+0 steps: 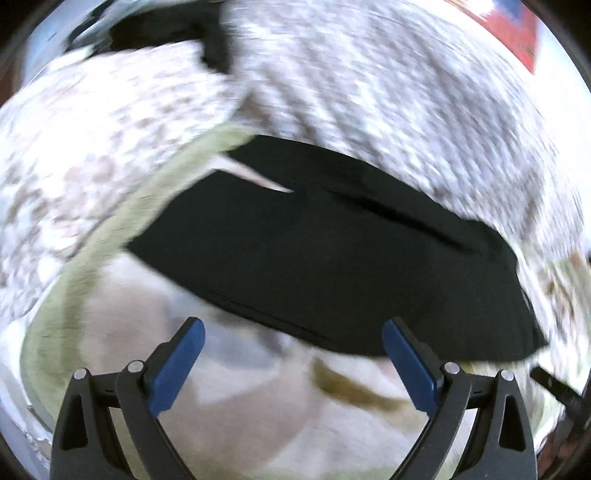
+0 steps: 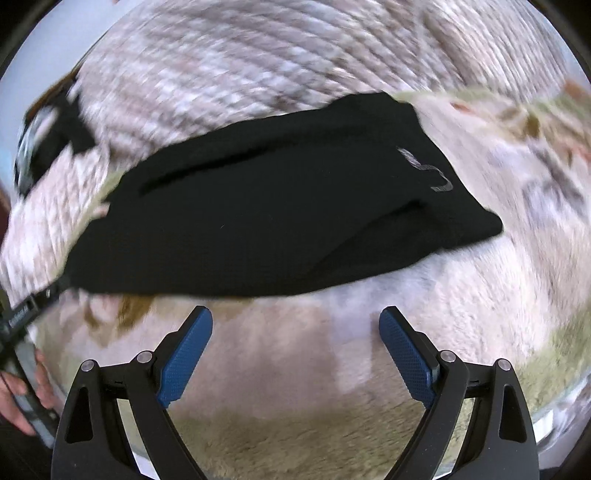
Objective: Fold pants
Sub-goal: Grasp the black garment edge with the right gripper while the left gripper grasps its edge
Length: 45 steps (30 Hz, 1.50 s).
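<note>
The black pants [image 1: 332,251] lie folded into a compact flat bundle on a patterned bedspread. In the right wrist view the pants [image 2: 280,214] show a small grey logo [image 2: 428,170] near their right end. My left gripper [image 1: 293,328] is open and empty, just short of the bundle's near edge. My right gripper [image 2: 295,317] is open and empty, also just in front of the bundle's near edge. Both views are blurred by motion.
The bedspread [image 2: 258,74] is pale with a pink-grey pattern and an olive border band [image 1: 110,236]. The other hand-held gripper and a hand [image 2: 22,373] show at the left edge. A red object [image 1: 513,29] sits at the far top right.
</note>
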Each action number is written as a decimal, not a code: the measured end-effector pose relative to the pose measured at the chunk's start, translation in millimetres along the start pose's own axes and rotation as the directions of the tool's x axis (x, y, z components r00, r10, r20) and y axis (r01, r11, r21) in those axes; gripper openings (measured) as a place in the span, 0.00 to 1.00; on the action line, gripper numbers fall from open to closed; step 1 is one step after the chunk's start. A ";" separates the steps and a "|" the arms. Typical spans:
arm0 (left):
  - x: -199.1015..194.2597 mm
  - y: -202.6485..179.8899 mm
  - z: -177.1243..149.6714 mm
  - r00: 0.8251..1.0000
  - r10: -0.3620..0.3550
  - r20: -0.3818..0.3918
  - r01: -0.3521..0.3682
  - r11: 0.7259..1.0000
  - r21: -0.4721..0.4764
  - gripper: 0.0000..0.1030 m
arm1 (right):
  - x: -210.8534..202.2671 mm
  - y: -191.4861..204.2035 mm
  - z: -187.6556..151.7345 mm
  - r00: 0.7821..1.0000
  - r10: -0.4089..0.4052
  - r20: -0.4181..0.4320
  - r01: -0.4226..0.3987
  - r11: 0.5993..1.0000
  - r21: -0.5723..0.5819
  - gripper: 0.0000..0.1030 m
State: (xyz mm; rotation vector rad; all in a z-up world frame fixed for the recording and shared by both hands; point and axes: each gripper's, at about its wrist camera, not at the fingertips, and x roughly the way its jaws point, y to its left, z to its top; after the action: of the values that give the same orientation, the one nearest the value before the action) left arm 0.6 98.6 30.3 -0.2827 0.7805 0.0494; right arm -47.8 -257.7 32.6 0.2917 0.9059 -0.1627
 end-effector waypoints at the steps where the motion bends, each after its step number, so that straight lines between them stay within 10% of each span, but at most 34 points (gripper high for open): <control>1: 2.6 14.1 3.7 1.000 0.004 -0.003 -0.005 0.999 -0.051 0.95 | 0.0 -6.4 2.0 1.000 0.017 0.003 -0.017 0.999 0.037 0.88; 5: 15.7 53.6 11.7 0.998 -0.061 0.000 0.060 0.974 -0.219 0.86 | 2.7 -28.7 12.2 0.999 0.048 0.024 -0.051 0.984 0.169 0.72; 16: 46.8 60.5 37.2 0.999 -0.020 0.045 0.030 0.971 -0.239 0.85 | 20.4 -71.2 34.7 0.982 0.137 0.127 -0.178 0.896 0.407 0.62; 24: 54.8 66.0 44.5 0.995 0.091 0.042 -0.077 0.961 -0.266 0.27 | 25.3 -90.9 40.8 0.980 0.114 0.162 -0.179 0.861 0.476 0.35; 26: 56.3 70.4 45.5 0.995 0.091 0.036 -0.077 0.956 -0.283 0.12 | 25.6 -93.9 40.2 0.983 0.092 0.157 -0.158 0.858 0.488 0.15; 29: 54.9 70.4 46.0 0.996 0.084 0.038 -0.071 0.958 -0.278 0.04 | 25.9 -100.3 38.5 0.983 0.093 0.157 -0.162 0.841 0.517 0.09; 45: -35.6 87.7 7.3 0.992 0.075 0.100 -0.047 0.966 -0.255 0.04 | -49.4 -95.5 12.7 0.980 0.105 0.170 -0.172 0.878 0.447 0.01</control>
State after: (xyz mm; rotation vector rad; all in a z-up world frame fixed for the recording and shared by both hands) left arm -32.7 187.0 39.8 -0.4935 0.6739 0.2221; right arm -93.3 -351.5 62.0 0.7785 0.6928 -0.2622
